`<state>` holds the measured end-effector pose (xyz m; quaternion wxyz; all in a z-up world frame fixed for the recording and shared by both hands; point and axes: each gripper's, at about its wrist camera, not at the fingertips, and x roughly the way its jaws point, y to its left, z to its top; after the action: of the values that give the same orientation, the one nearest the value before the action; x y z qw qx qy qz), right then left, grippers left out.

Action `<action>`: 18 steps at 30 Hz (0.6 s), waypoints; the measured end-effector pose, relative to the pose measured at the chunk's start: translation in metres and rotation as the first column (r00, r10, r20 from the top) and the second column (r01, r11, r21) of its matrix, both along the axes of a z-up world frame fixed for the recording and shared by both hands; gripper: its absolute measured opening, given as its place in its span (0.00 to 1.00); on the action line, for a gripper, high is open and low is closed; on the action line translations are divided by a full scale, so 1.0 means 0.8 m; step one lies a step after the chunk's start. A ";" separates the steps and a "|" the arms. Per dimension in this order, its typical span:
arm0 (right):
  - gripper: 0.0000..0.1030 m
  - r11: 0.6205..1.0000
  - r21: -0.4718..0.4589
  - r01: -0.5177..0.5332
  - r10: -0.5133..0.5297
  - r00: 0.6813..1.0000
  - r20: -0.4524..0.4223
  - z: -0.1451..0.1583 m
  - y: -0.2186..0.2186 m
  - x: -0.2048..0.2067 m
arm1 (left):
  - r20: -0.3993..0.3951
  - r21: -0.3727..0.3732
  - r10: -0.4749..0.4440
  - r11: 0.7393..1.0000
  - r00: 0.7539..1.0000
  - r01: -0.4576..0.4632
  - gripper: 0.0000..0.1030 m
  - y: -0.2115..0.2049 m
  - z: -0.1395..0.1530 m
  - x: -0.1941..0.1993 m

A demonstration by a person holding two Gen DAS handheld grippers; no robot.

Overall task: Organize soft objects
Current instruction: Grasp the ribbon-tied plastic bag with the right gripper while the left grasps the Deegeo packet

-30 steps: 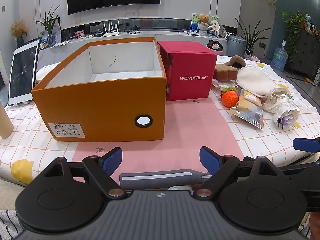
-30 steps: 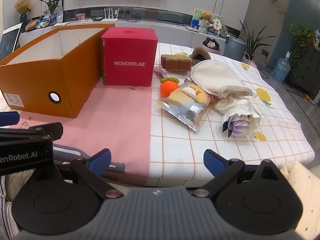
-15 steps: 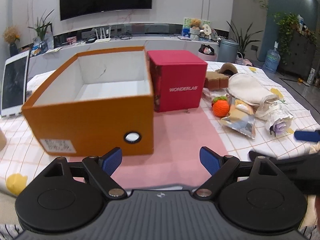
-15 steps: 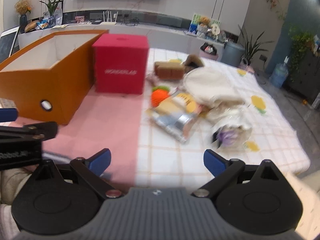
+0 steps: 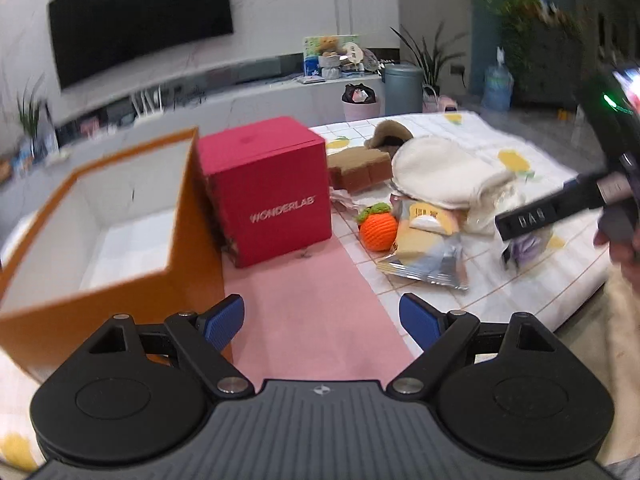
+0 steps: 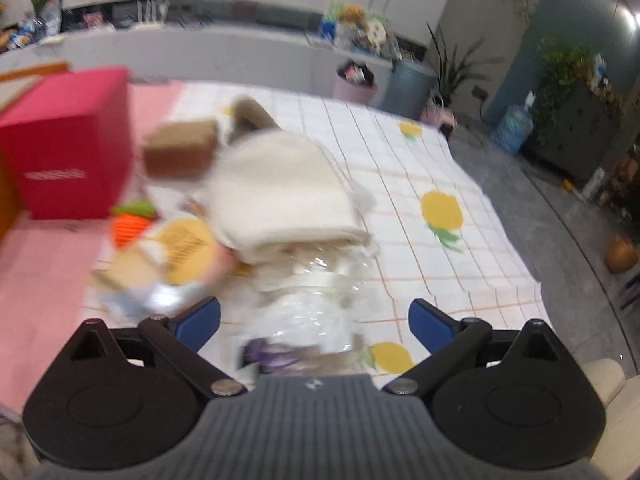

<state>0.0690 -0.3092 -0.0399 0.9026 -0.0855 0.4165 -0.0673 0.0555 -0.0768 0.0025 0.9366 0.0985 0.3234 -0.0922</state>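
Right tool [image 6: 314, 316] now over the wrapped flower [image 6: 304, 320], lower centre, from the counter edge | both tools wide open, empty | left tool [image 5: 322, 316] low centre, beside orange box [image 5: 100, 232]

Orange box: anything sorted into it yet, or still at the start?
At the start. Done: nothing; the orange box shows only its bare white inside. In hand: nothing; the left hand-held gripper is open and empty, and the right hand-held gripper is open above the wrapped purple flower. Left: the flower, cream cloth, orange knit ball, snack packet.
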 end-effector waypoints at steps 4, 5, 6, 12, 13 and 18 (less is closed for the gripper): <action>0.96 0.989 0.142 0.042 -0.036 0.998 -0.044 -0.020 -0.024 0.026 | -0.037 0.033 -0.094 0.995 0.995 0.095 0.96 -0.025 -0.019 0.009; 0.96 0.986 0.162 0.047 -0.039 0.998 -0.053 -0.023 -0.026 0.030 | -0.046 0.013 -0.106 0.994 0.993 0.106 0.94 -0.026 -0.023 0.011; 0.96 0.984 0.170 0.046 -0.036 0.998 -0.059 -0.025 -0.026 0.034 | -0.053 -0.017 -0.101 0.995 0.993 0.100 0.94 -0.026 -0.027 0.014; 0.86 0.989 0.149 -0.005 0.017 0.996 -0.083 -0.041 -0.028 0.052 | -0.057 -0.153 -0.136 0.980 0.989 0.126 0.94 -0.019 -0.038 0.018; 0.76 0.986 0.168 -0.015 0.032 0.995 -0.097 -0.043 -0.031 0.053 | -0.050 -0.136 -0.123 0.984 0.991 0.115 0.94 -0.020 -0.039 0.017; 0.65 0.980 0.166 -0.105 0.136 0.973 -0.184 -0.037 -0.037 0.039 | -0.056 -0.067 -0.083 0.995 0.995 0.079 0.94 -0.017 -0.050 0.012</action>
<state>0.1003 -0.3385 -0.0693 0.8639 -0.0462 0.5007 0.0291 0.0650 -0.0906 -0.0374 0.9248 0.0783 0.3435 -0.1434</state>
